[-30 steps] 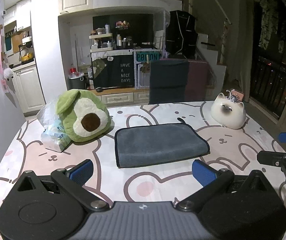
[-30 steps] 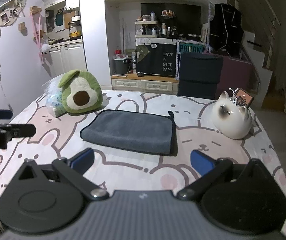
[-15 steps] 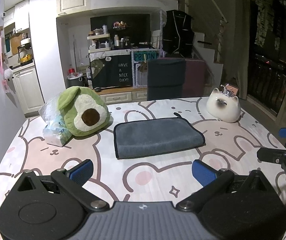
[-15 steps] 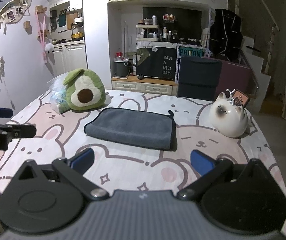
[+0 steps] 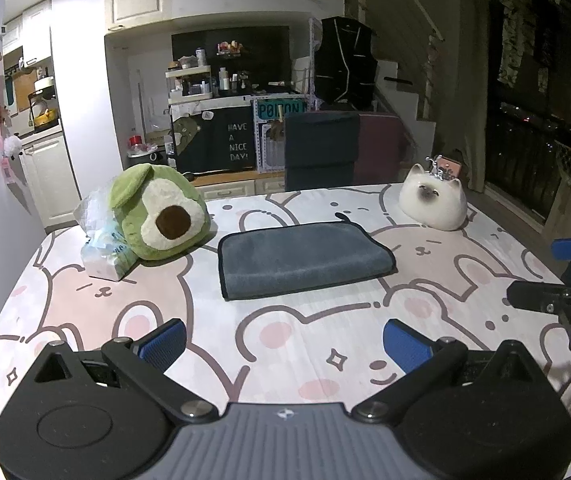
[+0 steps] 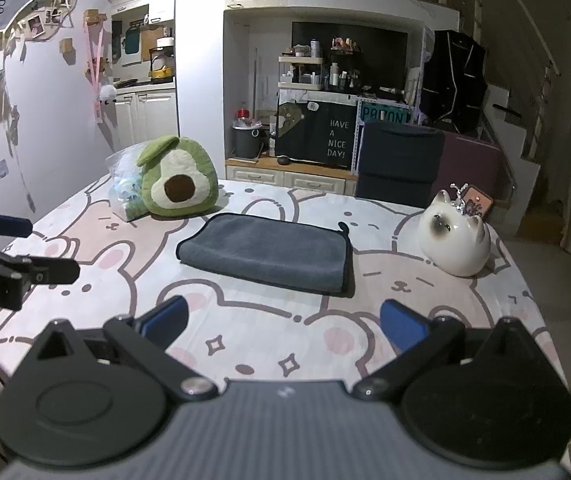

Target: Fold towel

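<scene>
A grey towel (image 5: 305,258) lies folded flat in the middle of the table; it also shows in the right wrist view (image 6: 265,250). My left gripper (image 5: 284,342) is open and empty, held well back from the towel near the table's front edge. My right gripper (image 6: 283,318) is open and empty, also back from the towel. The right gripper shows at the right edge of the left wrist view (image 5: 557,276). The left gripper shows at the left edge of the right wrist view (image 6: 17,248).
The table (image 5: 285,332) has a pink bunny-print cloth. An avocado plush (image 5: 159,216) and a plastic bag (image 5: 103,240) sit at the back left. A white cat figurine (image 5: 433,204) sits at the back right. A dark chair (image 5: 319,152) stands behind the table.
Both grippers have pulled back and up from the towel, so the towel looks smaller and farther away. The towel has not moved. Both stay open.
</scene>
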{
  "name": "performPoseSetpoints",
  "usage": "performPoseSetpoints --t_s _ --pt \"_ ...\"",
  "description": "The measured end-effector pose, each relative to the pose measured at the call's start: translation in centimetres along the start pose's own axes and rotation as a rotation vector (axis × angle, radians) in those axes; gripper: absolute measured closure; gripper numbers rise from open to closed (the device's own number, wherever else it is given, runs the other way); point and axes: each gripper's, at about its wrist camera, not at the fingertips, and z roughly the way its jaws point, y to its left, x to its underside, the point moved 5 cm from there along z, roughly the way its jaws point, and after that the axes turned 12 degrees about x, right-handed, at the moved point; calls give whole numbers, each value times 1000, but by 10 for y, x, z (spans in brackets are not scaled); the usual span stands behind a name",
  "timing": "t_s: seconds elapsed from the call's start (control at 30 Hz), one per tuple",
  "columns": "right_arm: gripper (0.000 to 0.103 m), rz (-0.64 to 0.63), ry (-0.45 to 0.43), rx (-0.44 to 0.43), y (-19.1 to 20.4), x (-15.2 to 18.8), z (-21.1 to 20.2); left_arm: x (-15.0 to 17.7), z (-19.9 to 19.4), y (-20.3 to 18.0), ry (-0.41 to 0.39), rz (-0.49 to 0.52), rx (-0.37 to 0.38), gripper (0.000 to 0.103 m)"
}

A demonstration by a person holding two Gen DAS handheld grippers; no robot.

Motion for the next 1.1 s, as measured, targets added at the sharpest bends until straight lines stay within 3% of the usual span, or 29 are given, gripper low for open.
performPoseSetpoints --t_s 1.1 --pt "0 10 3 36 1 19 -11 27 -15 -7 -8 -10 23 0"
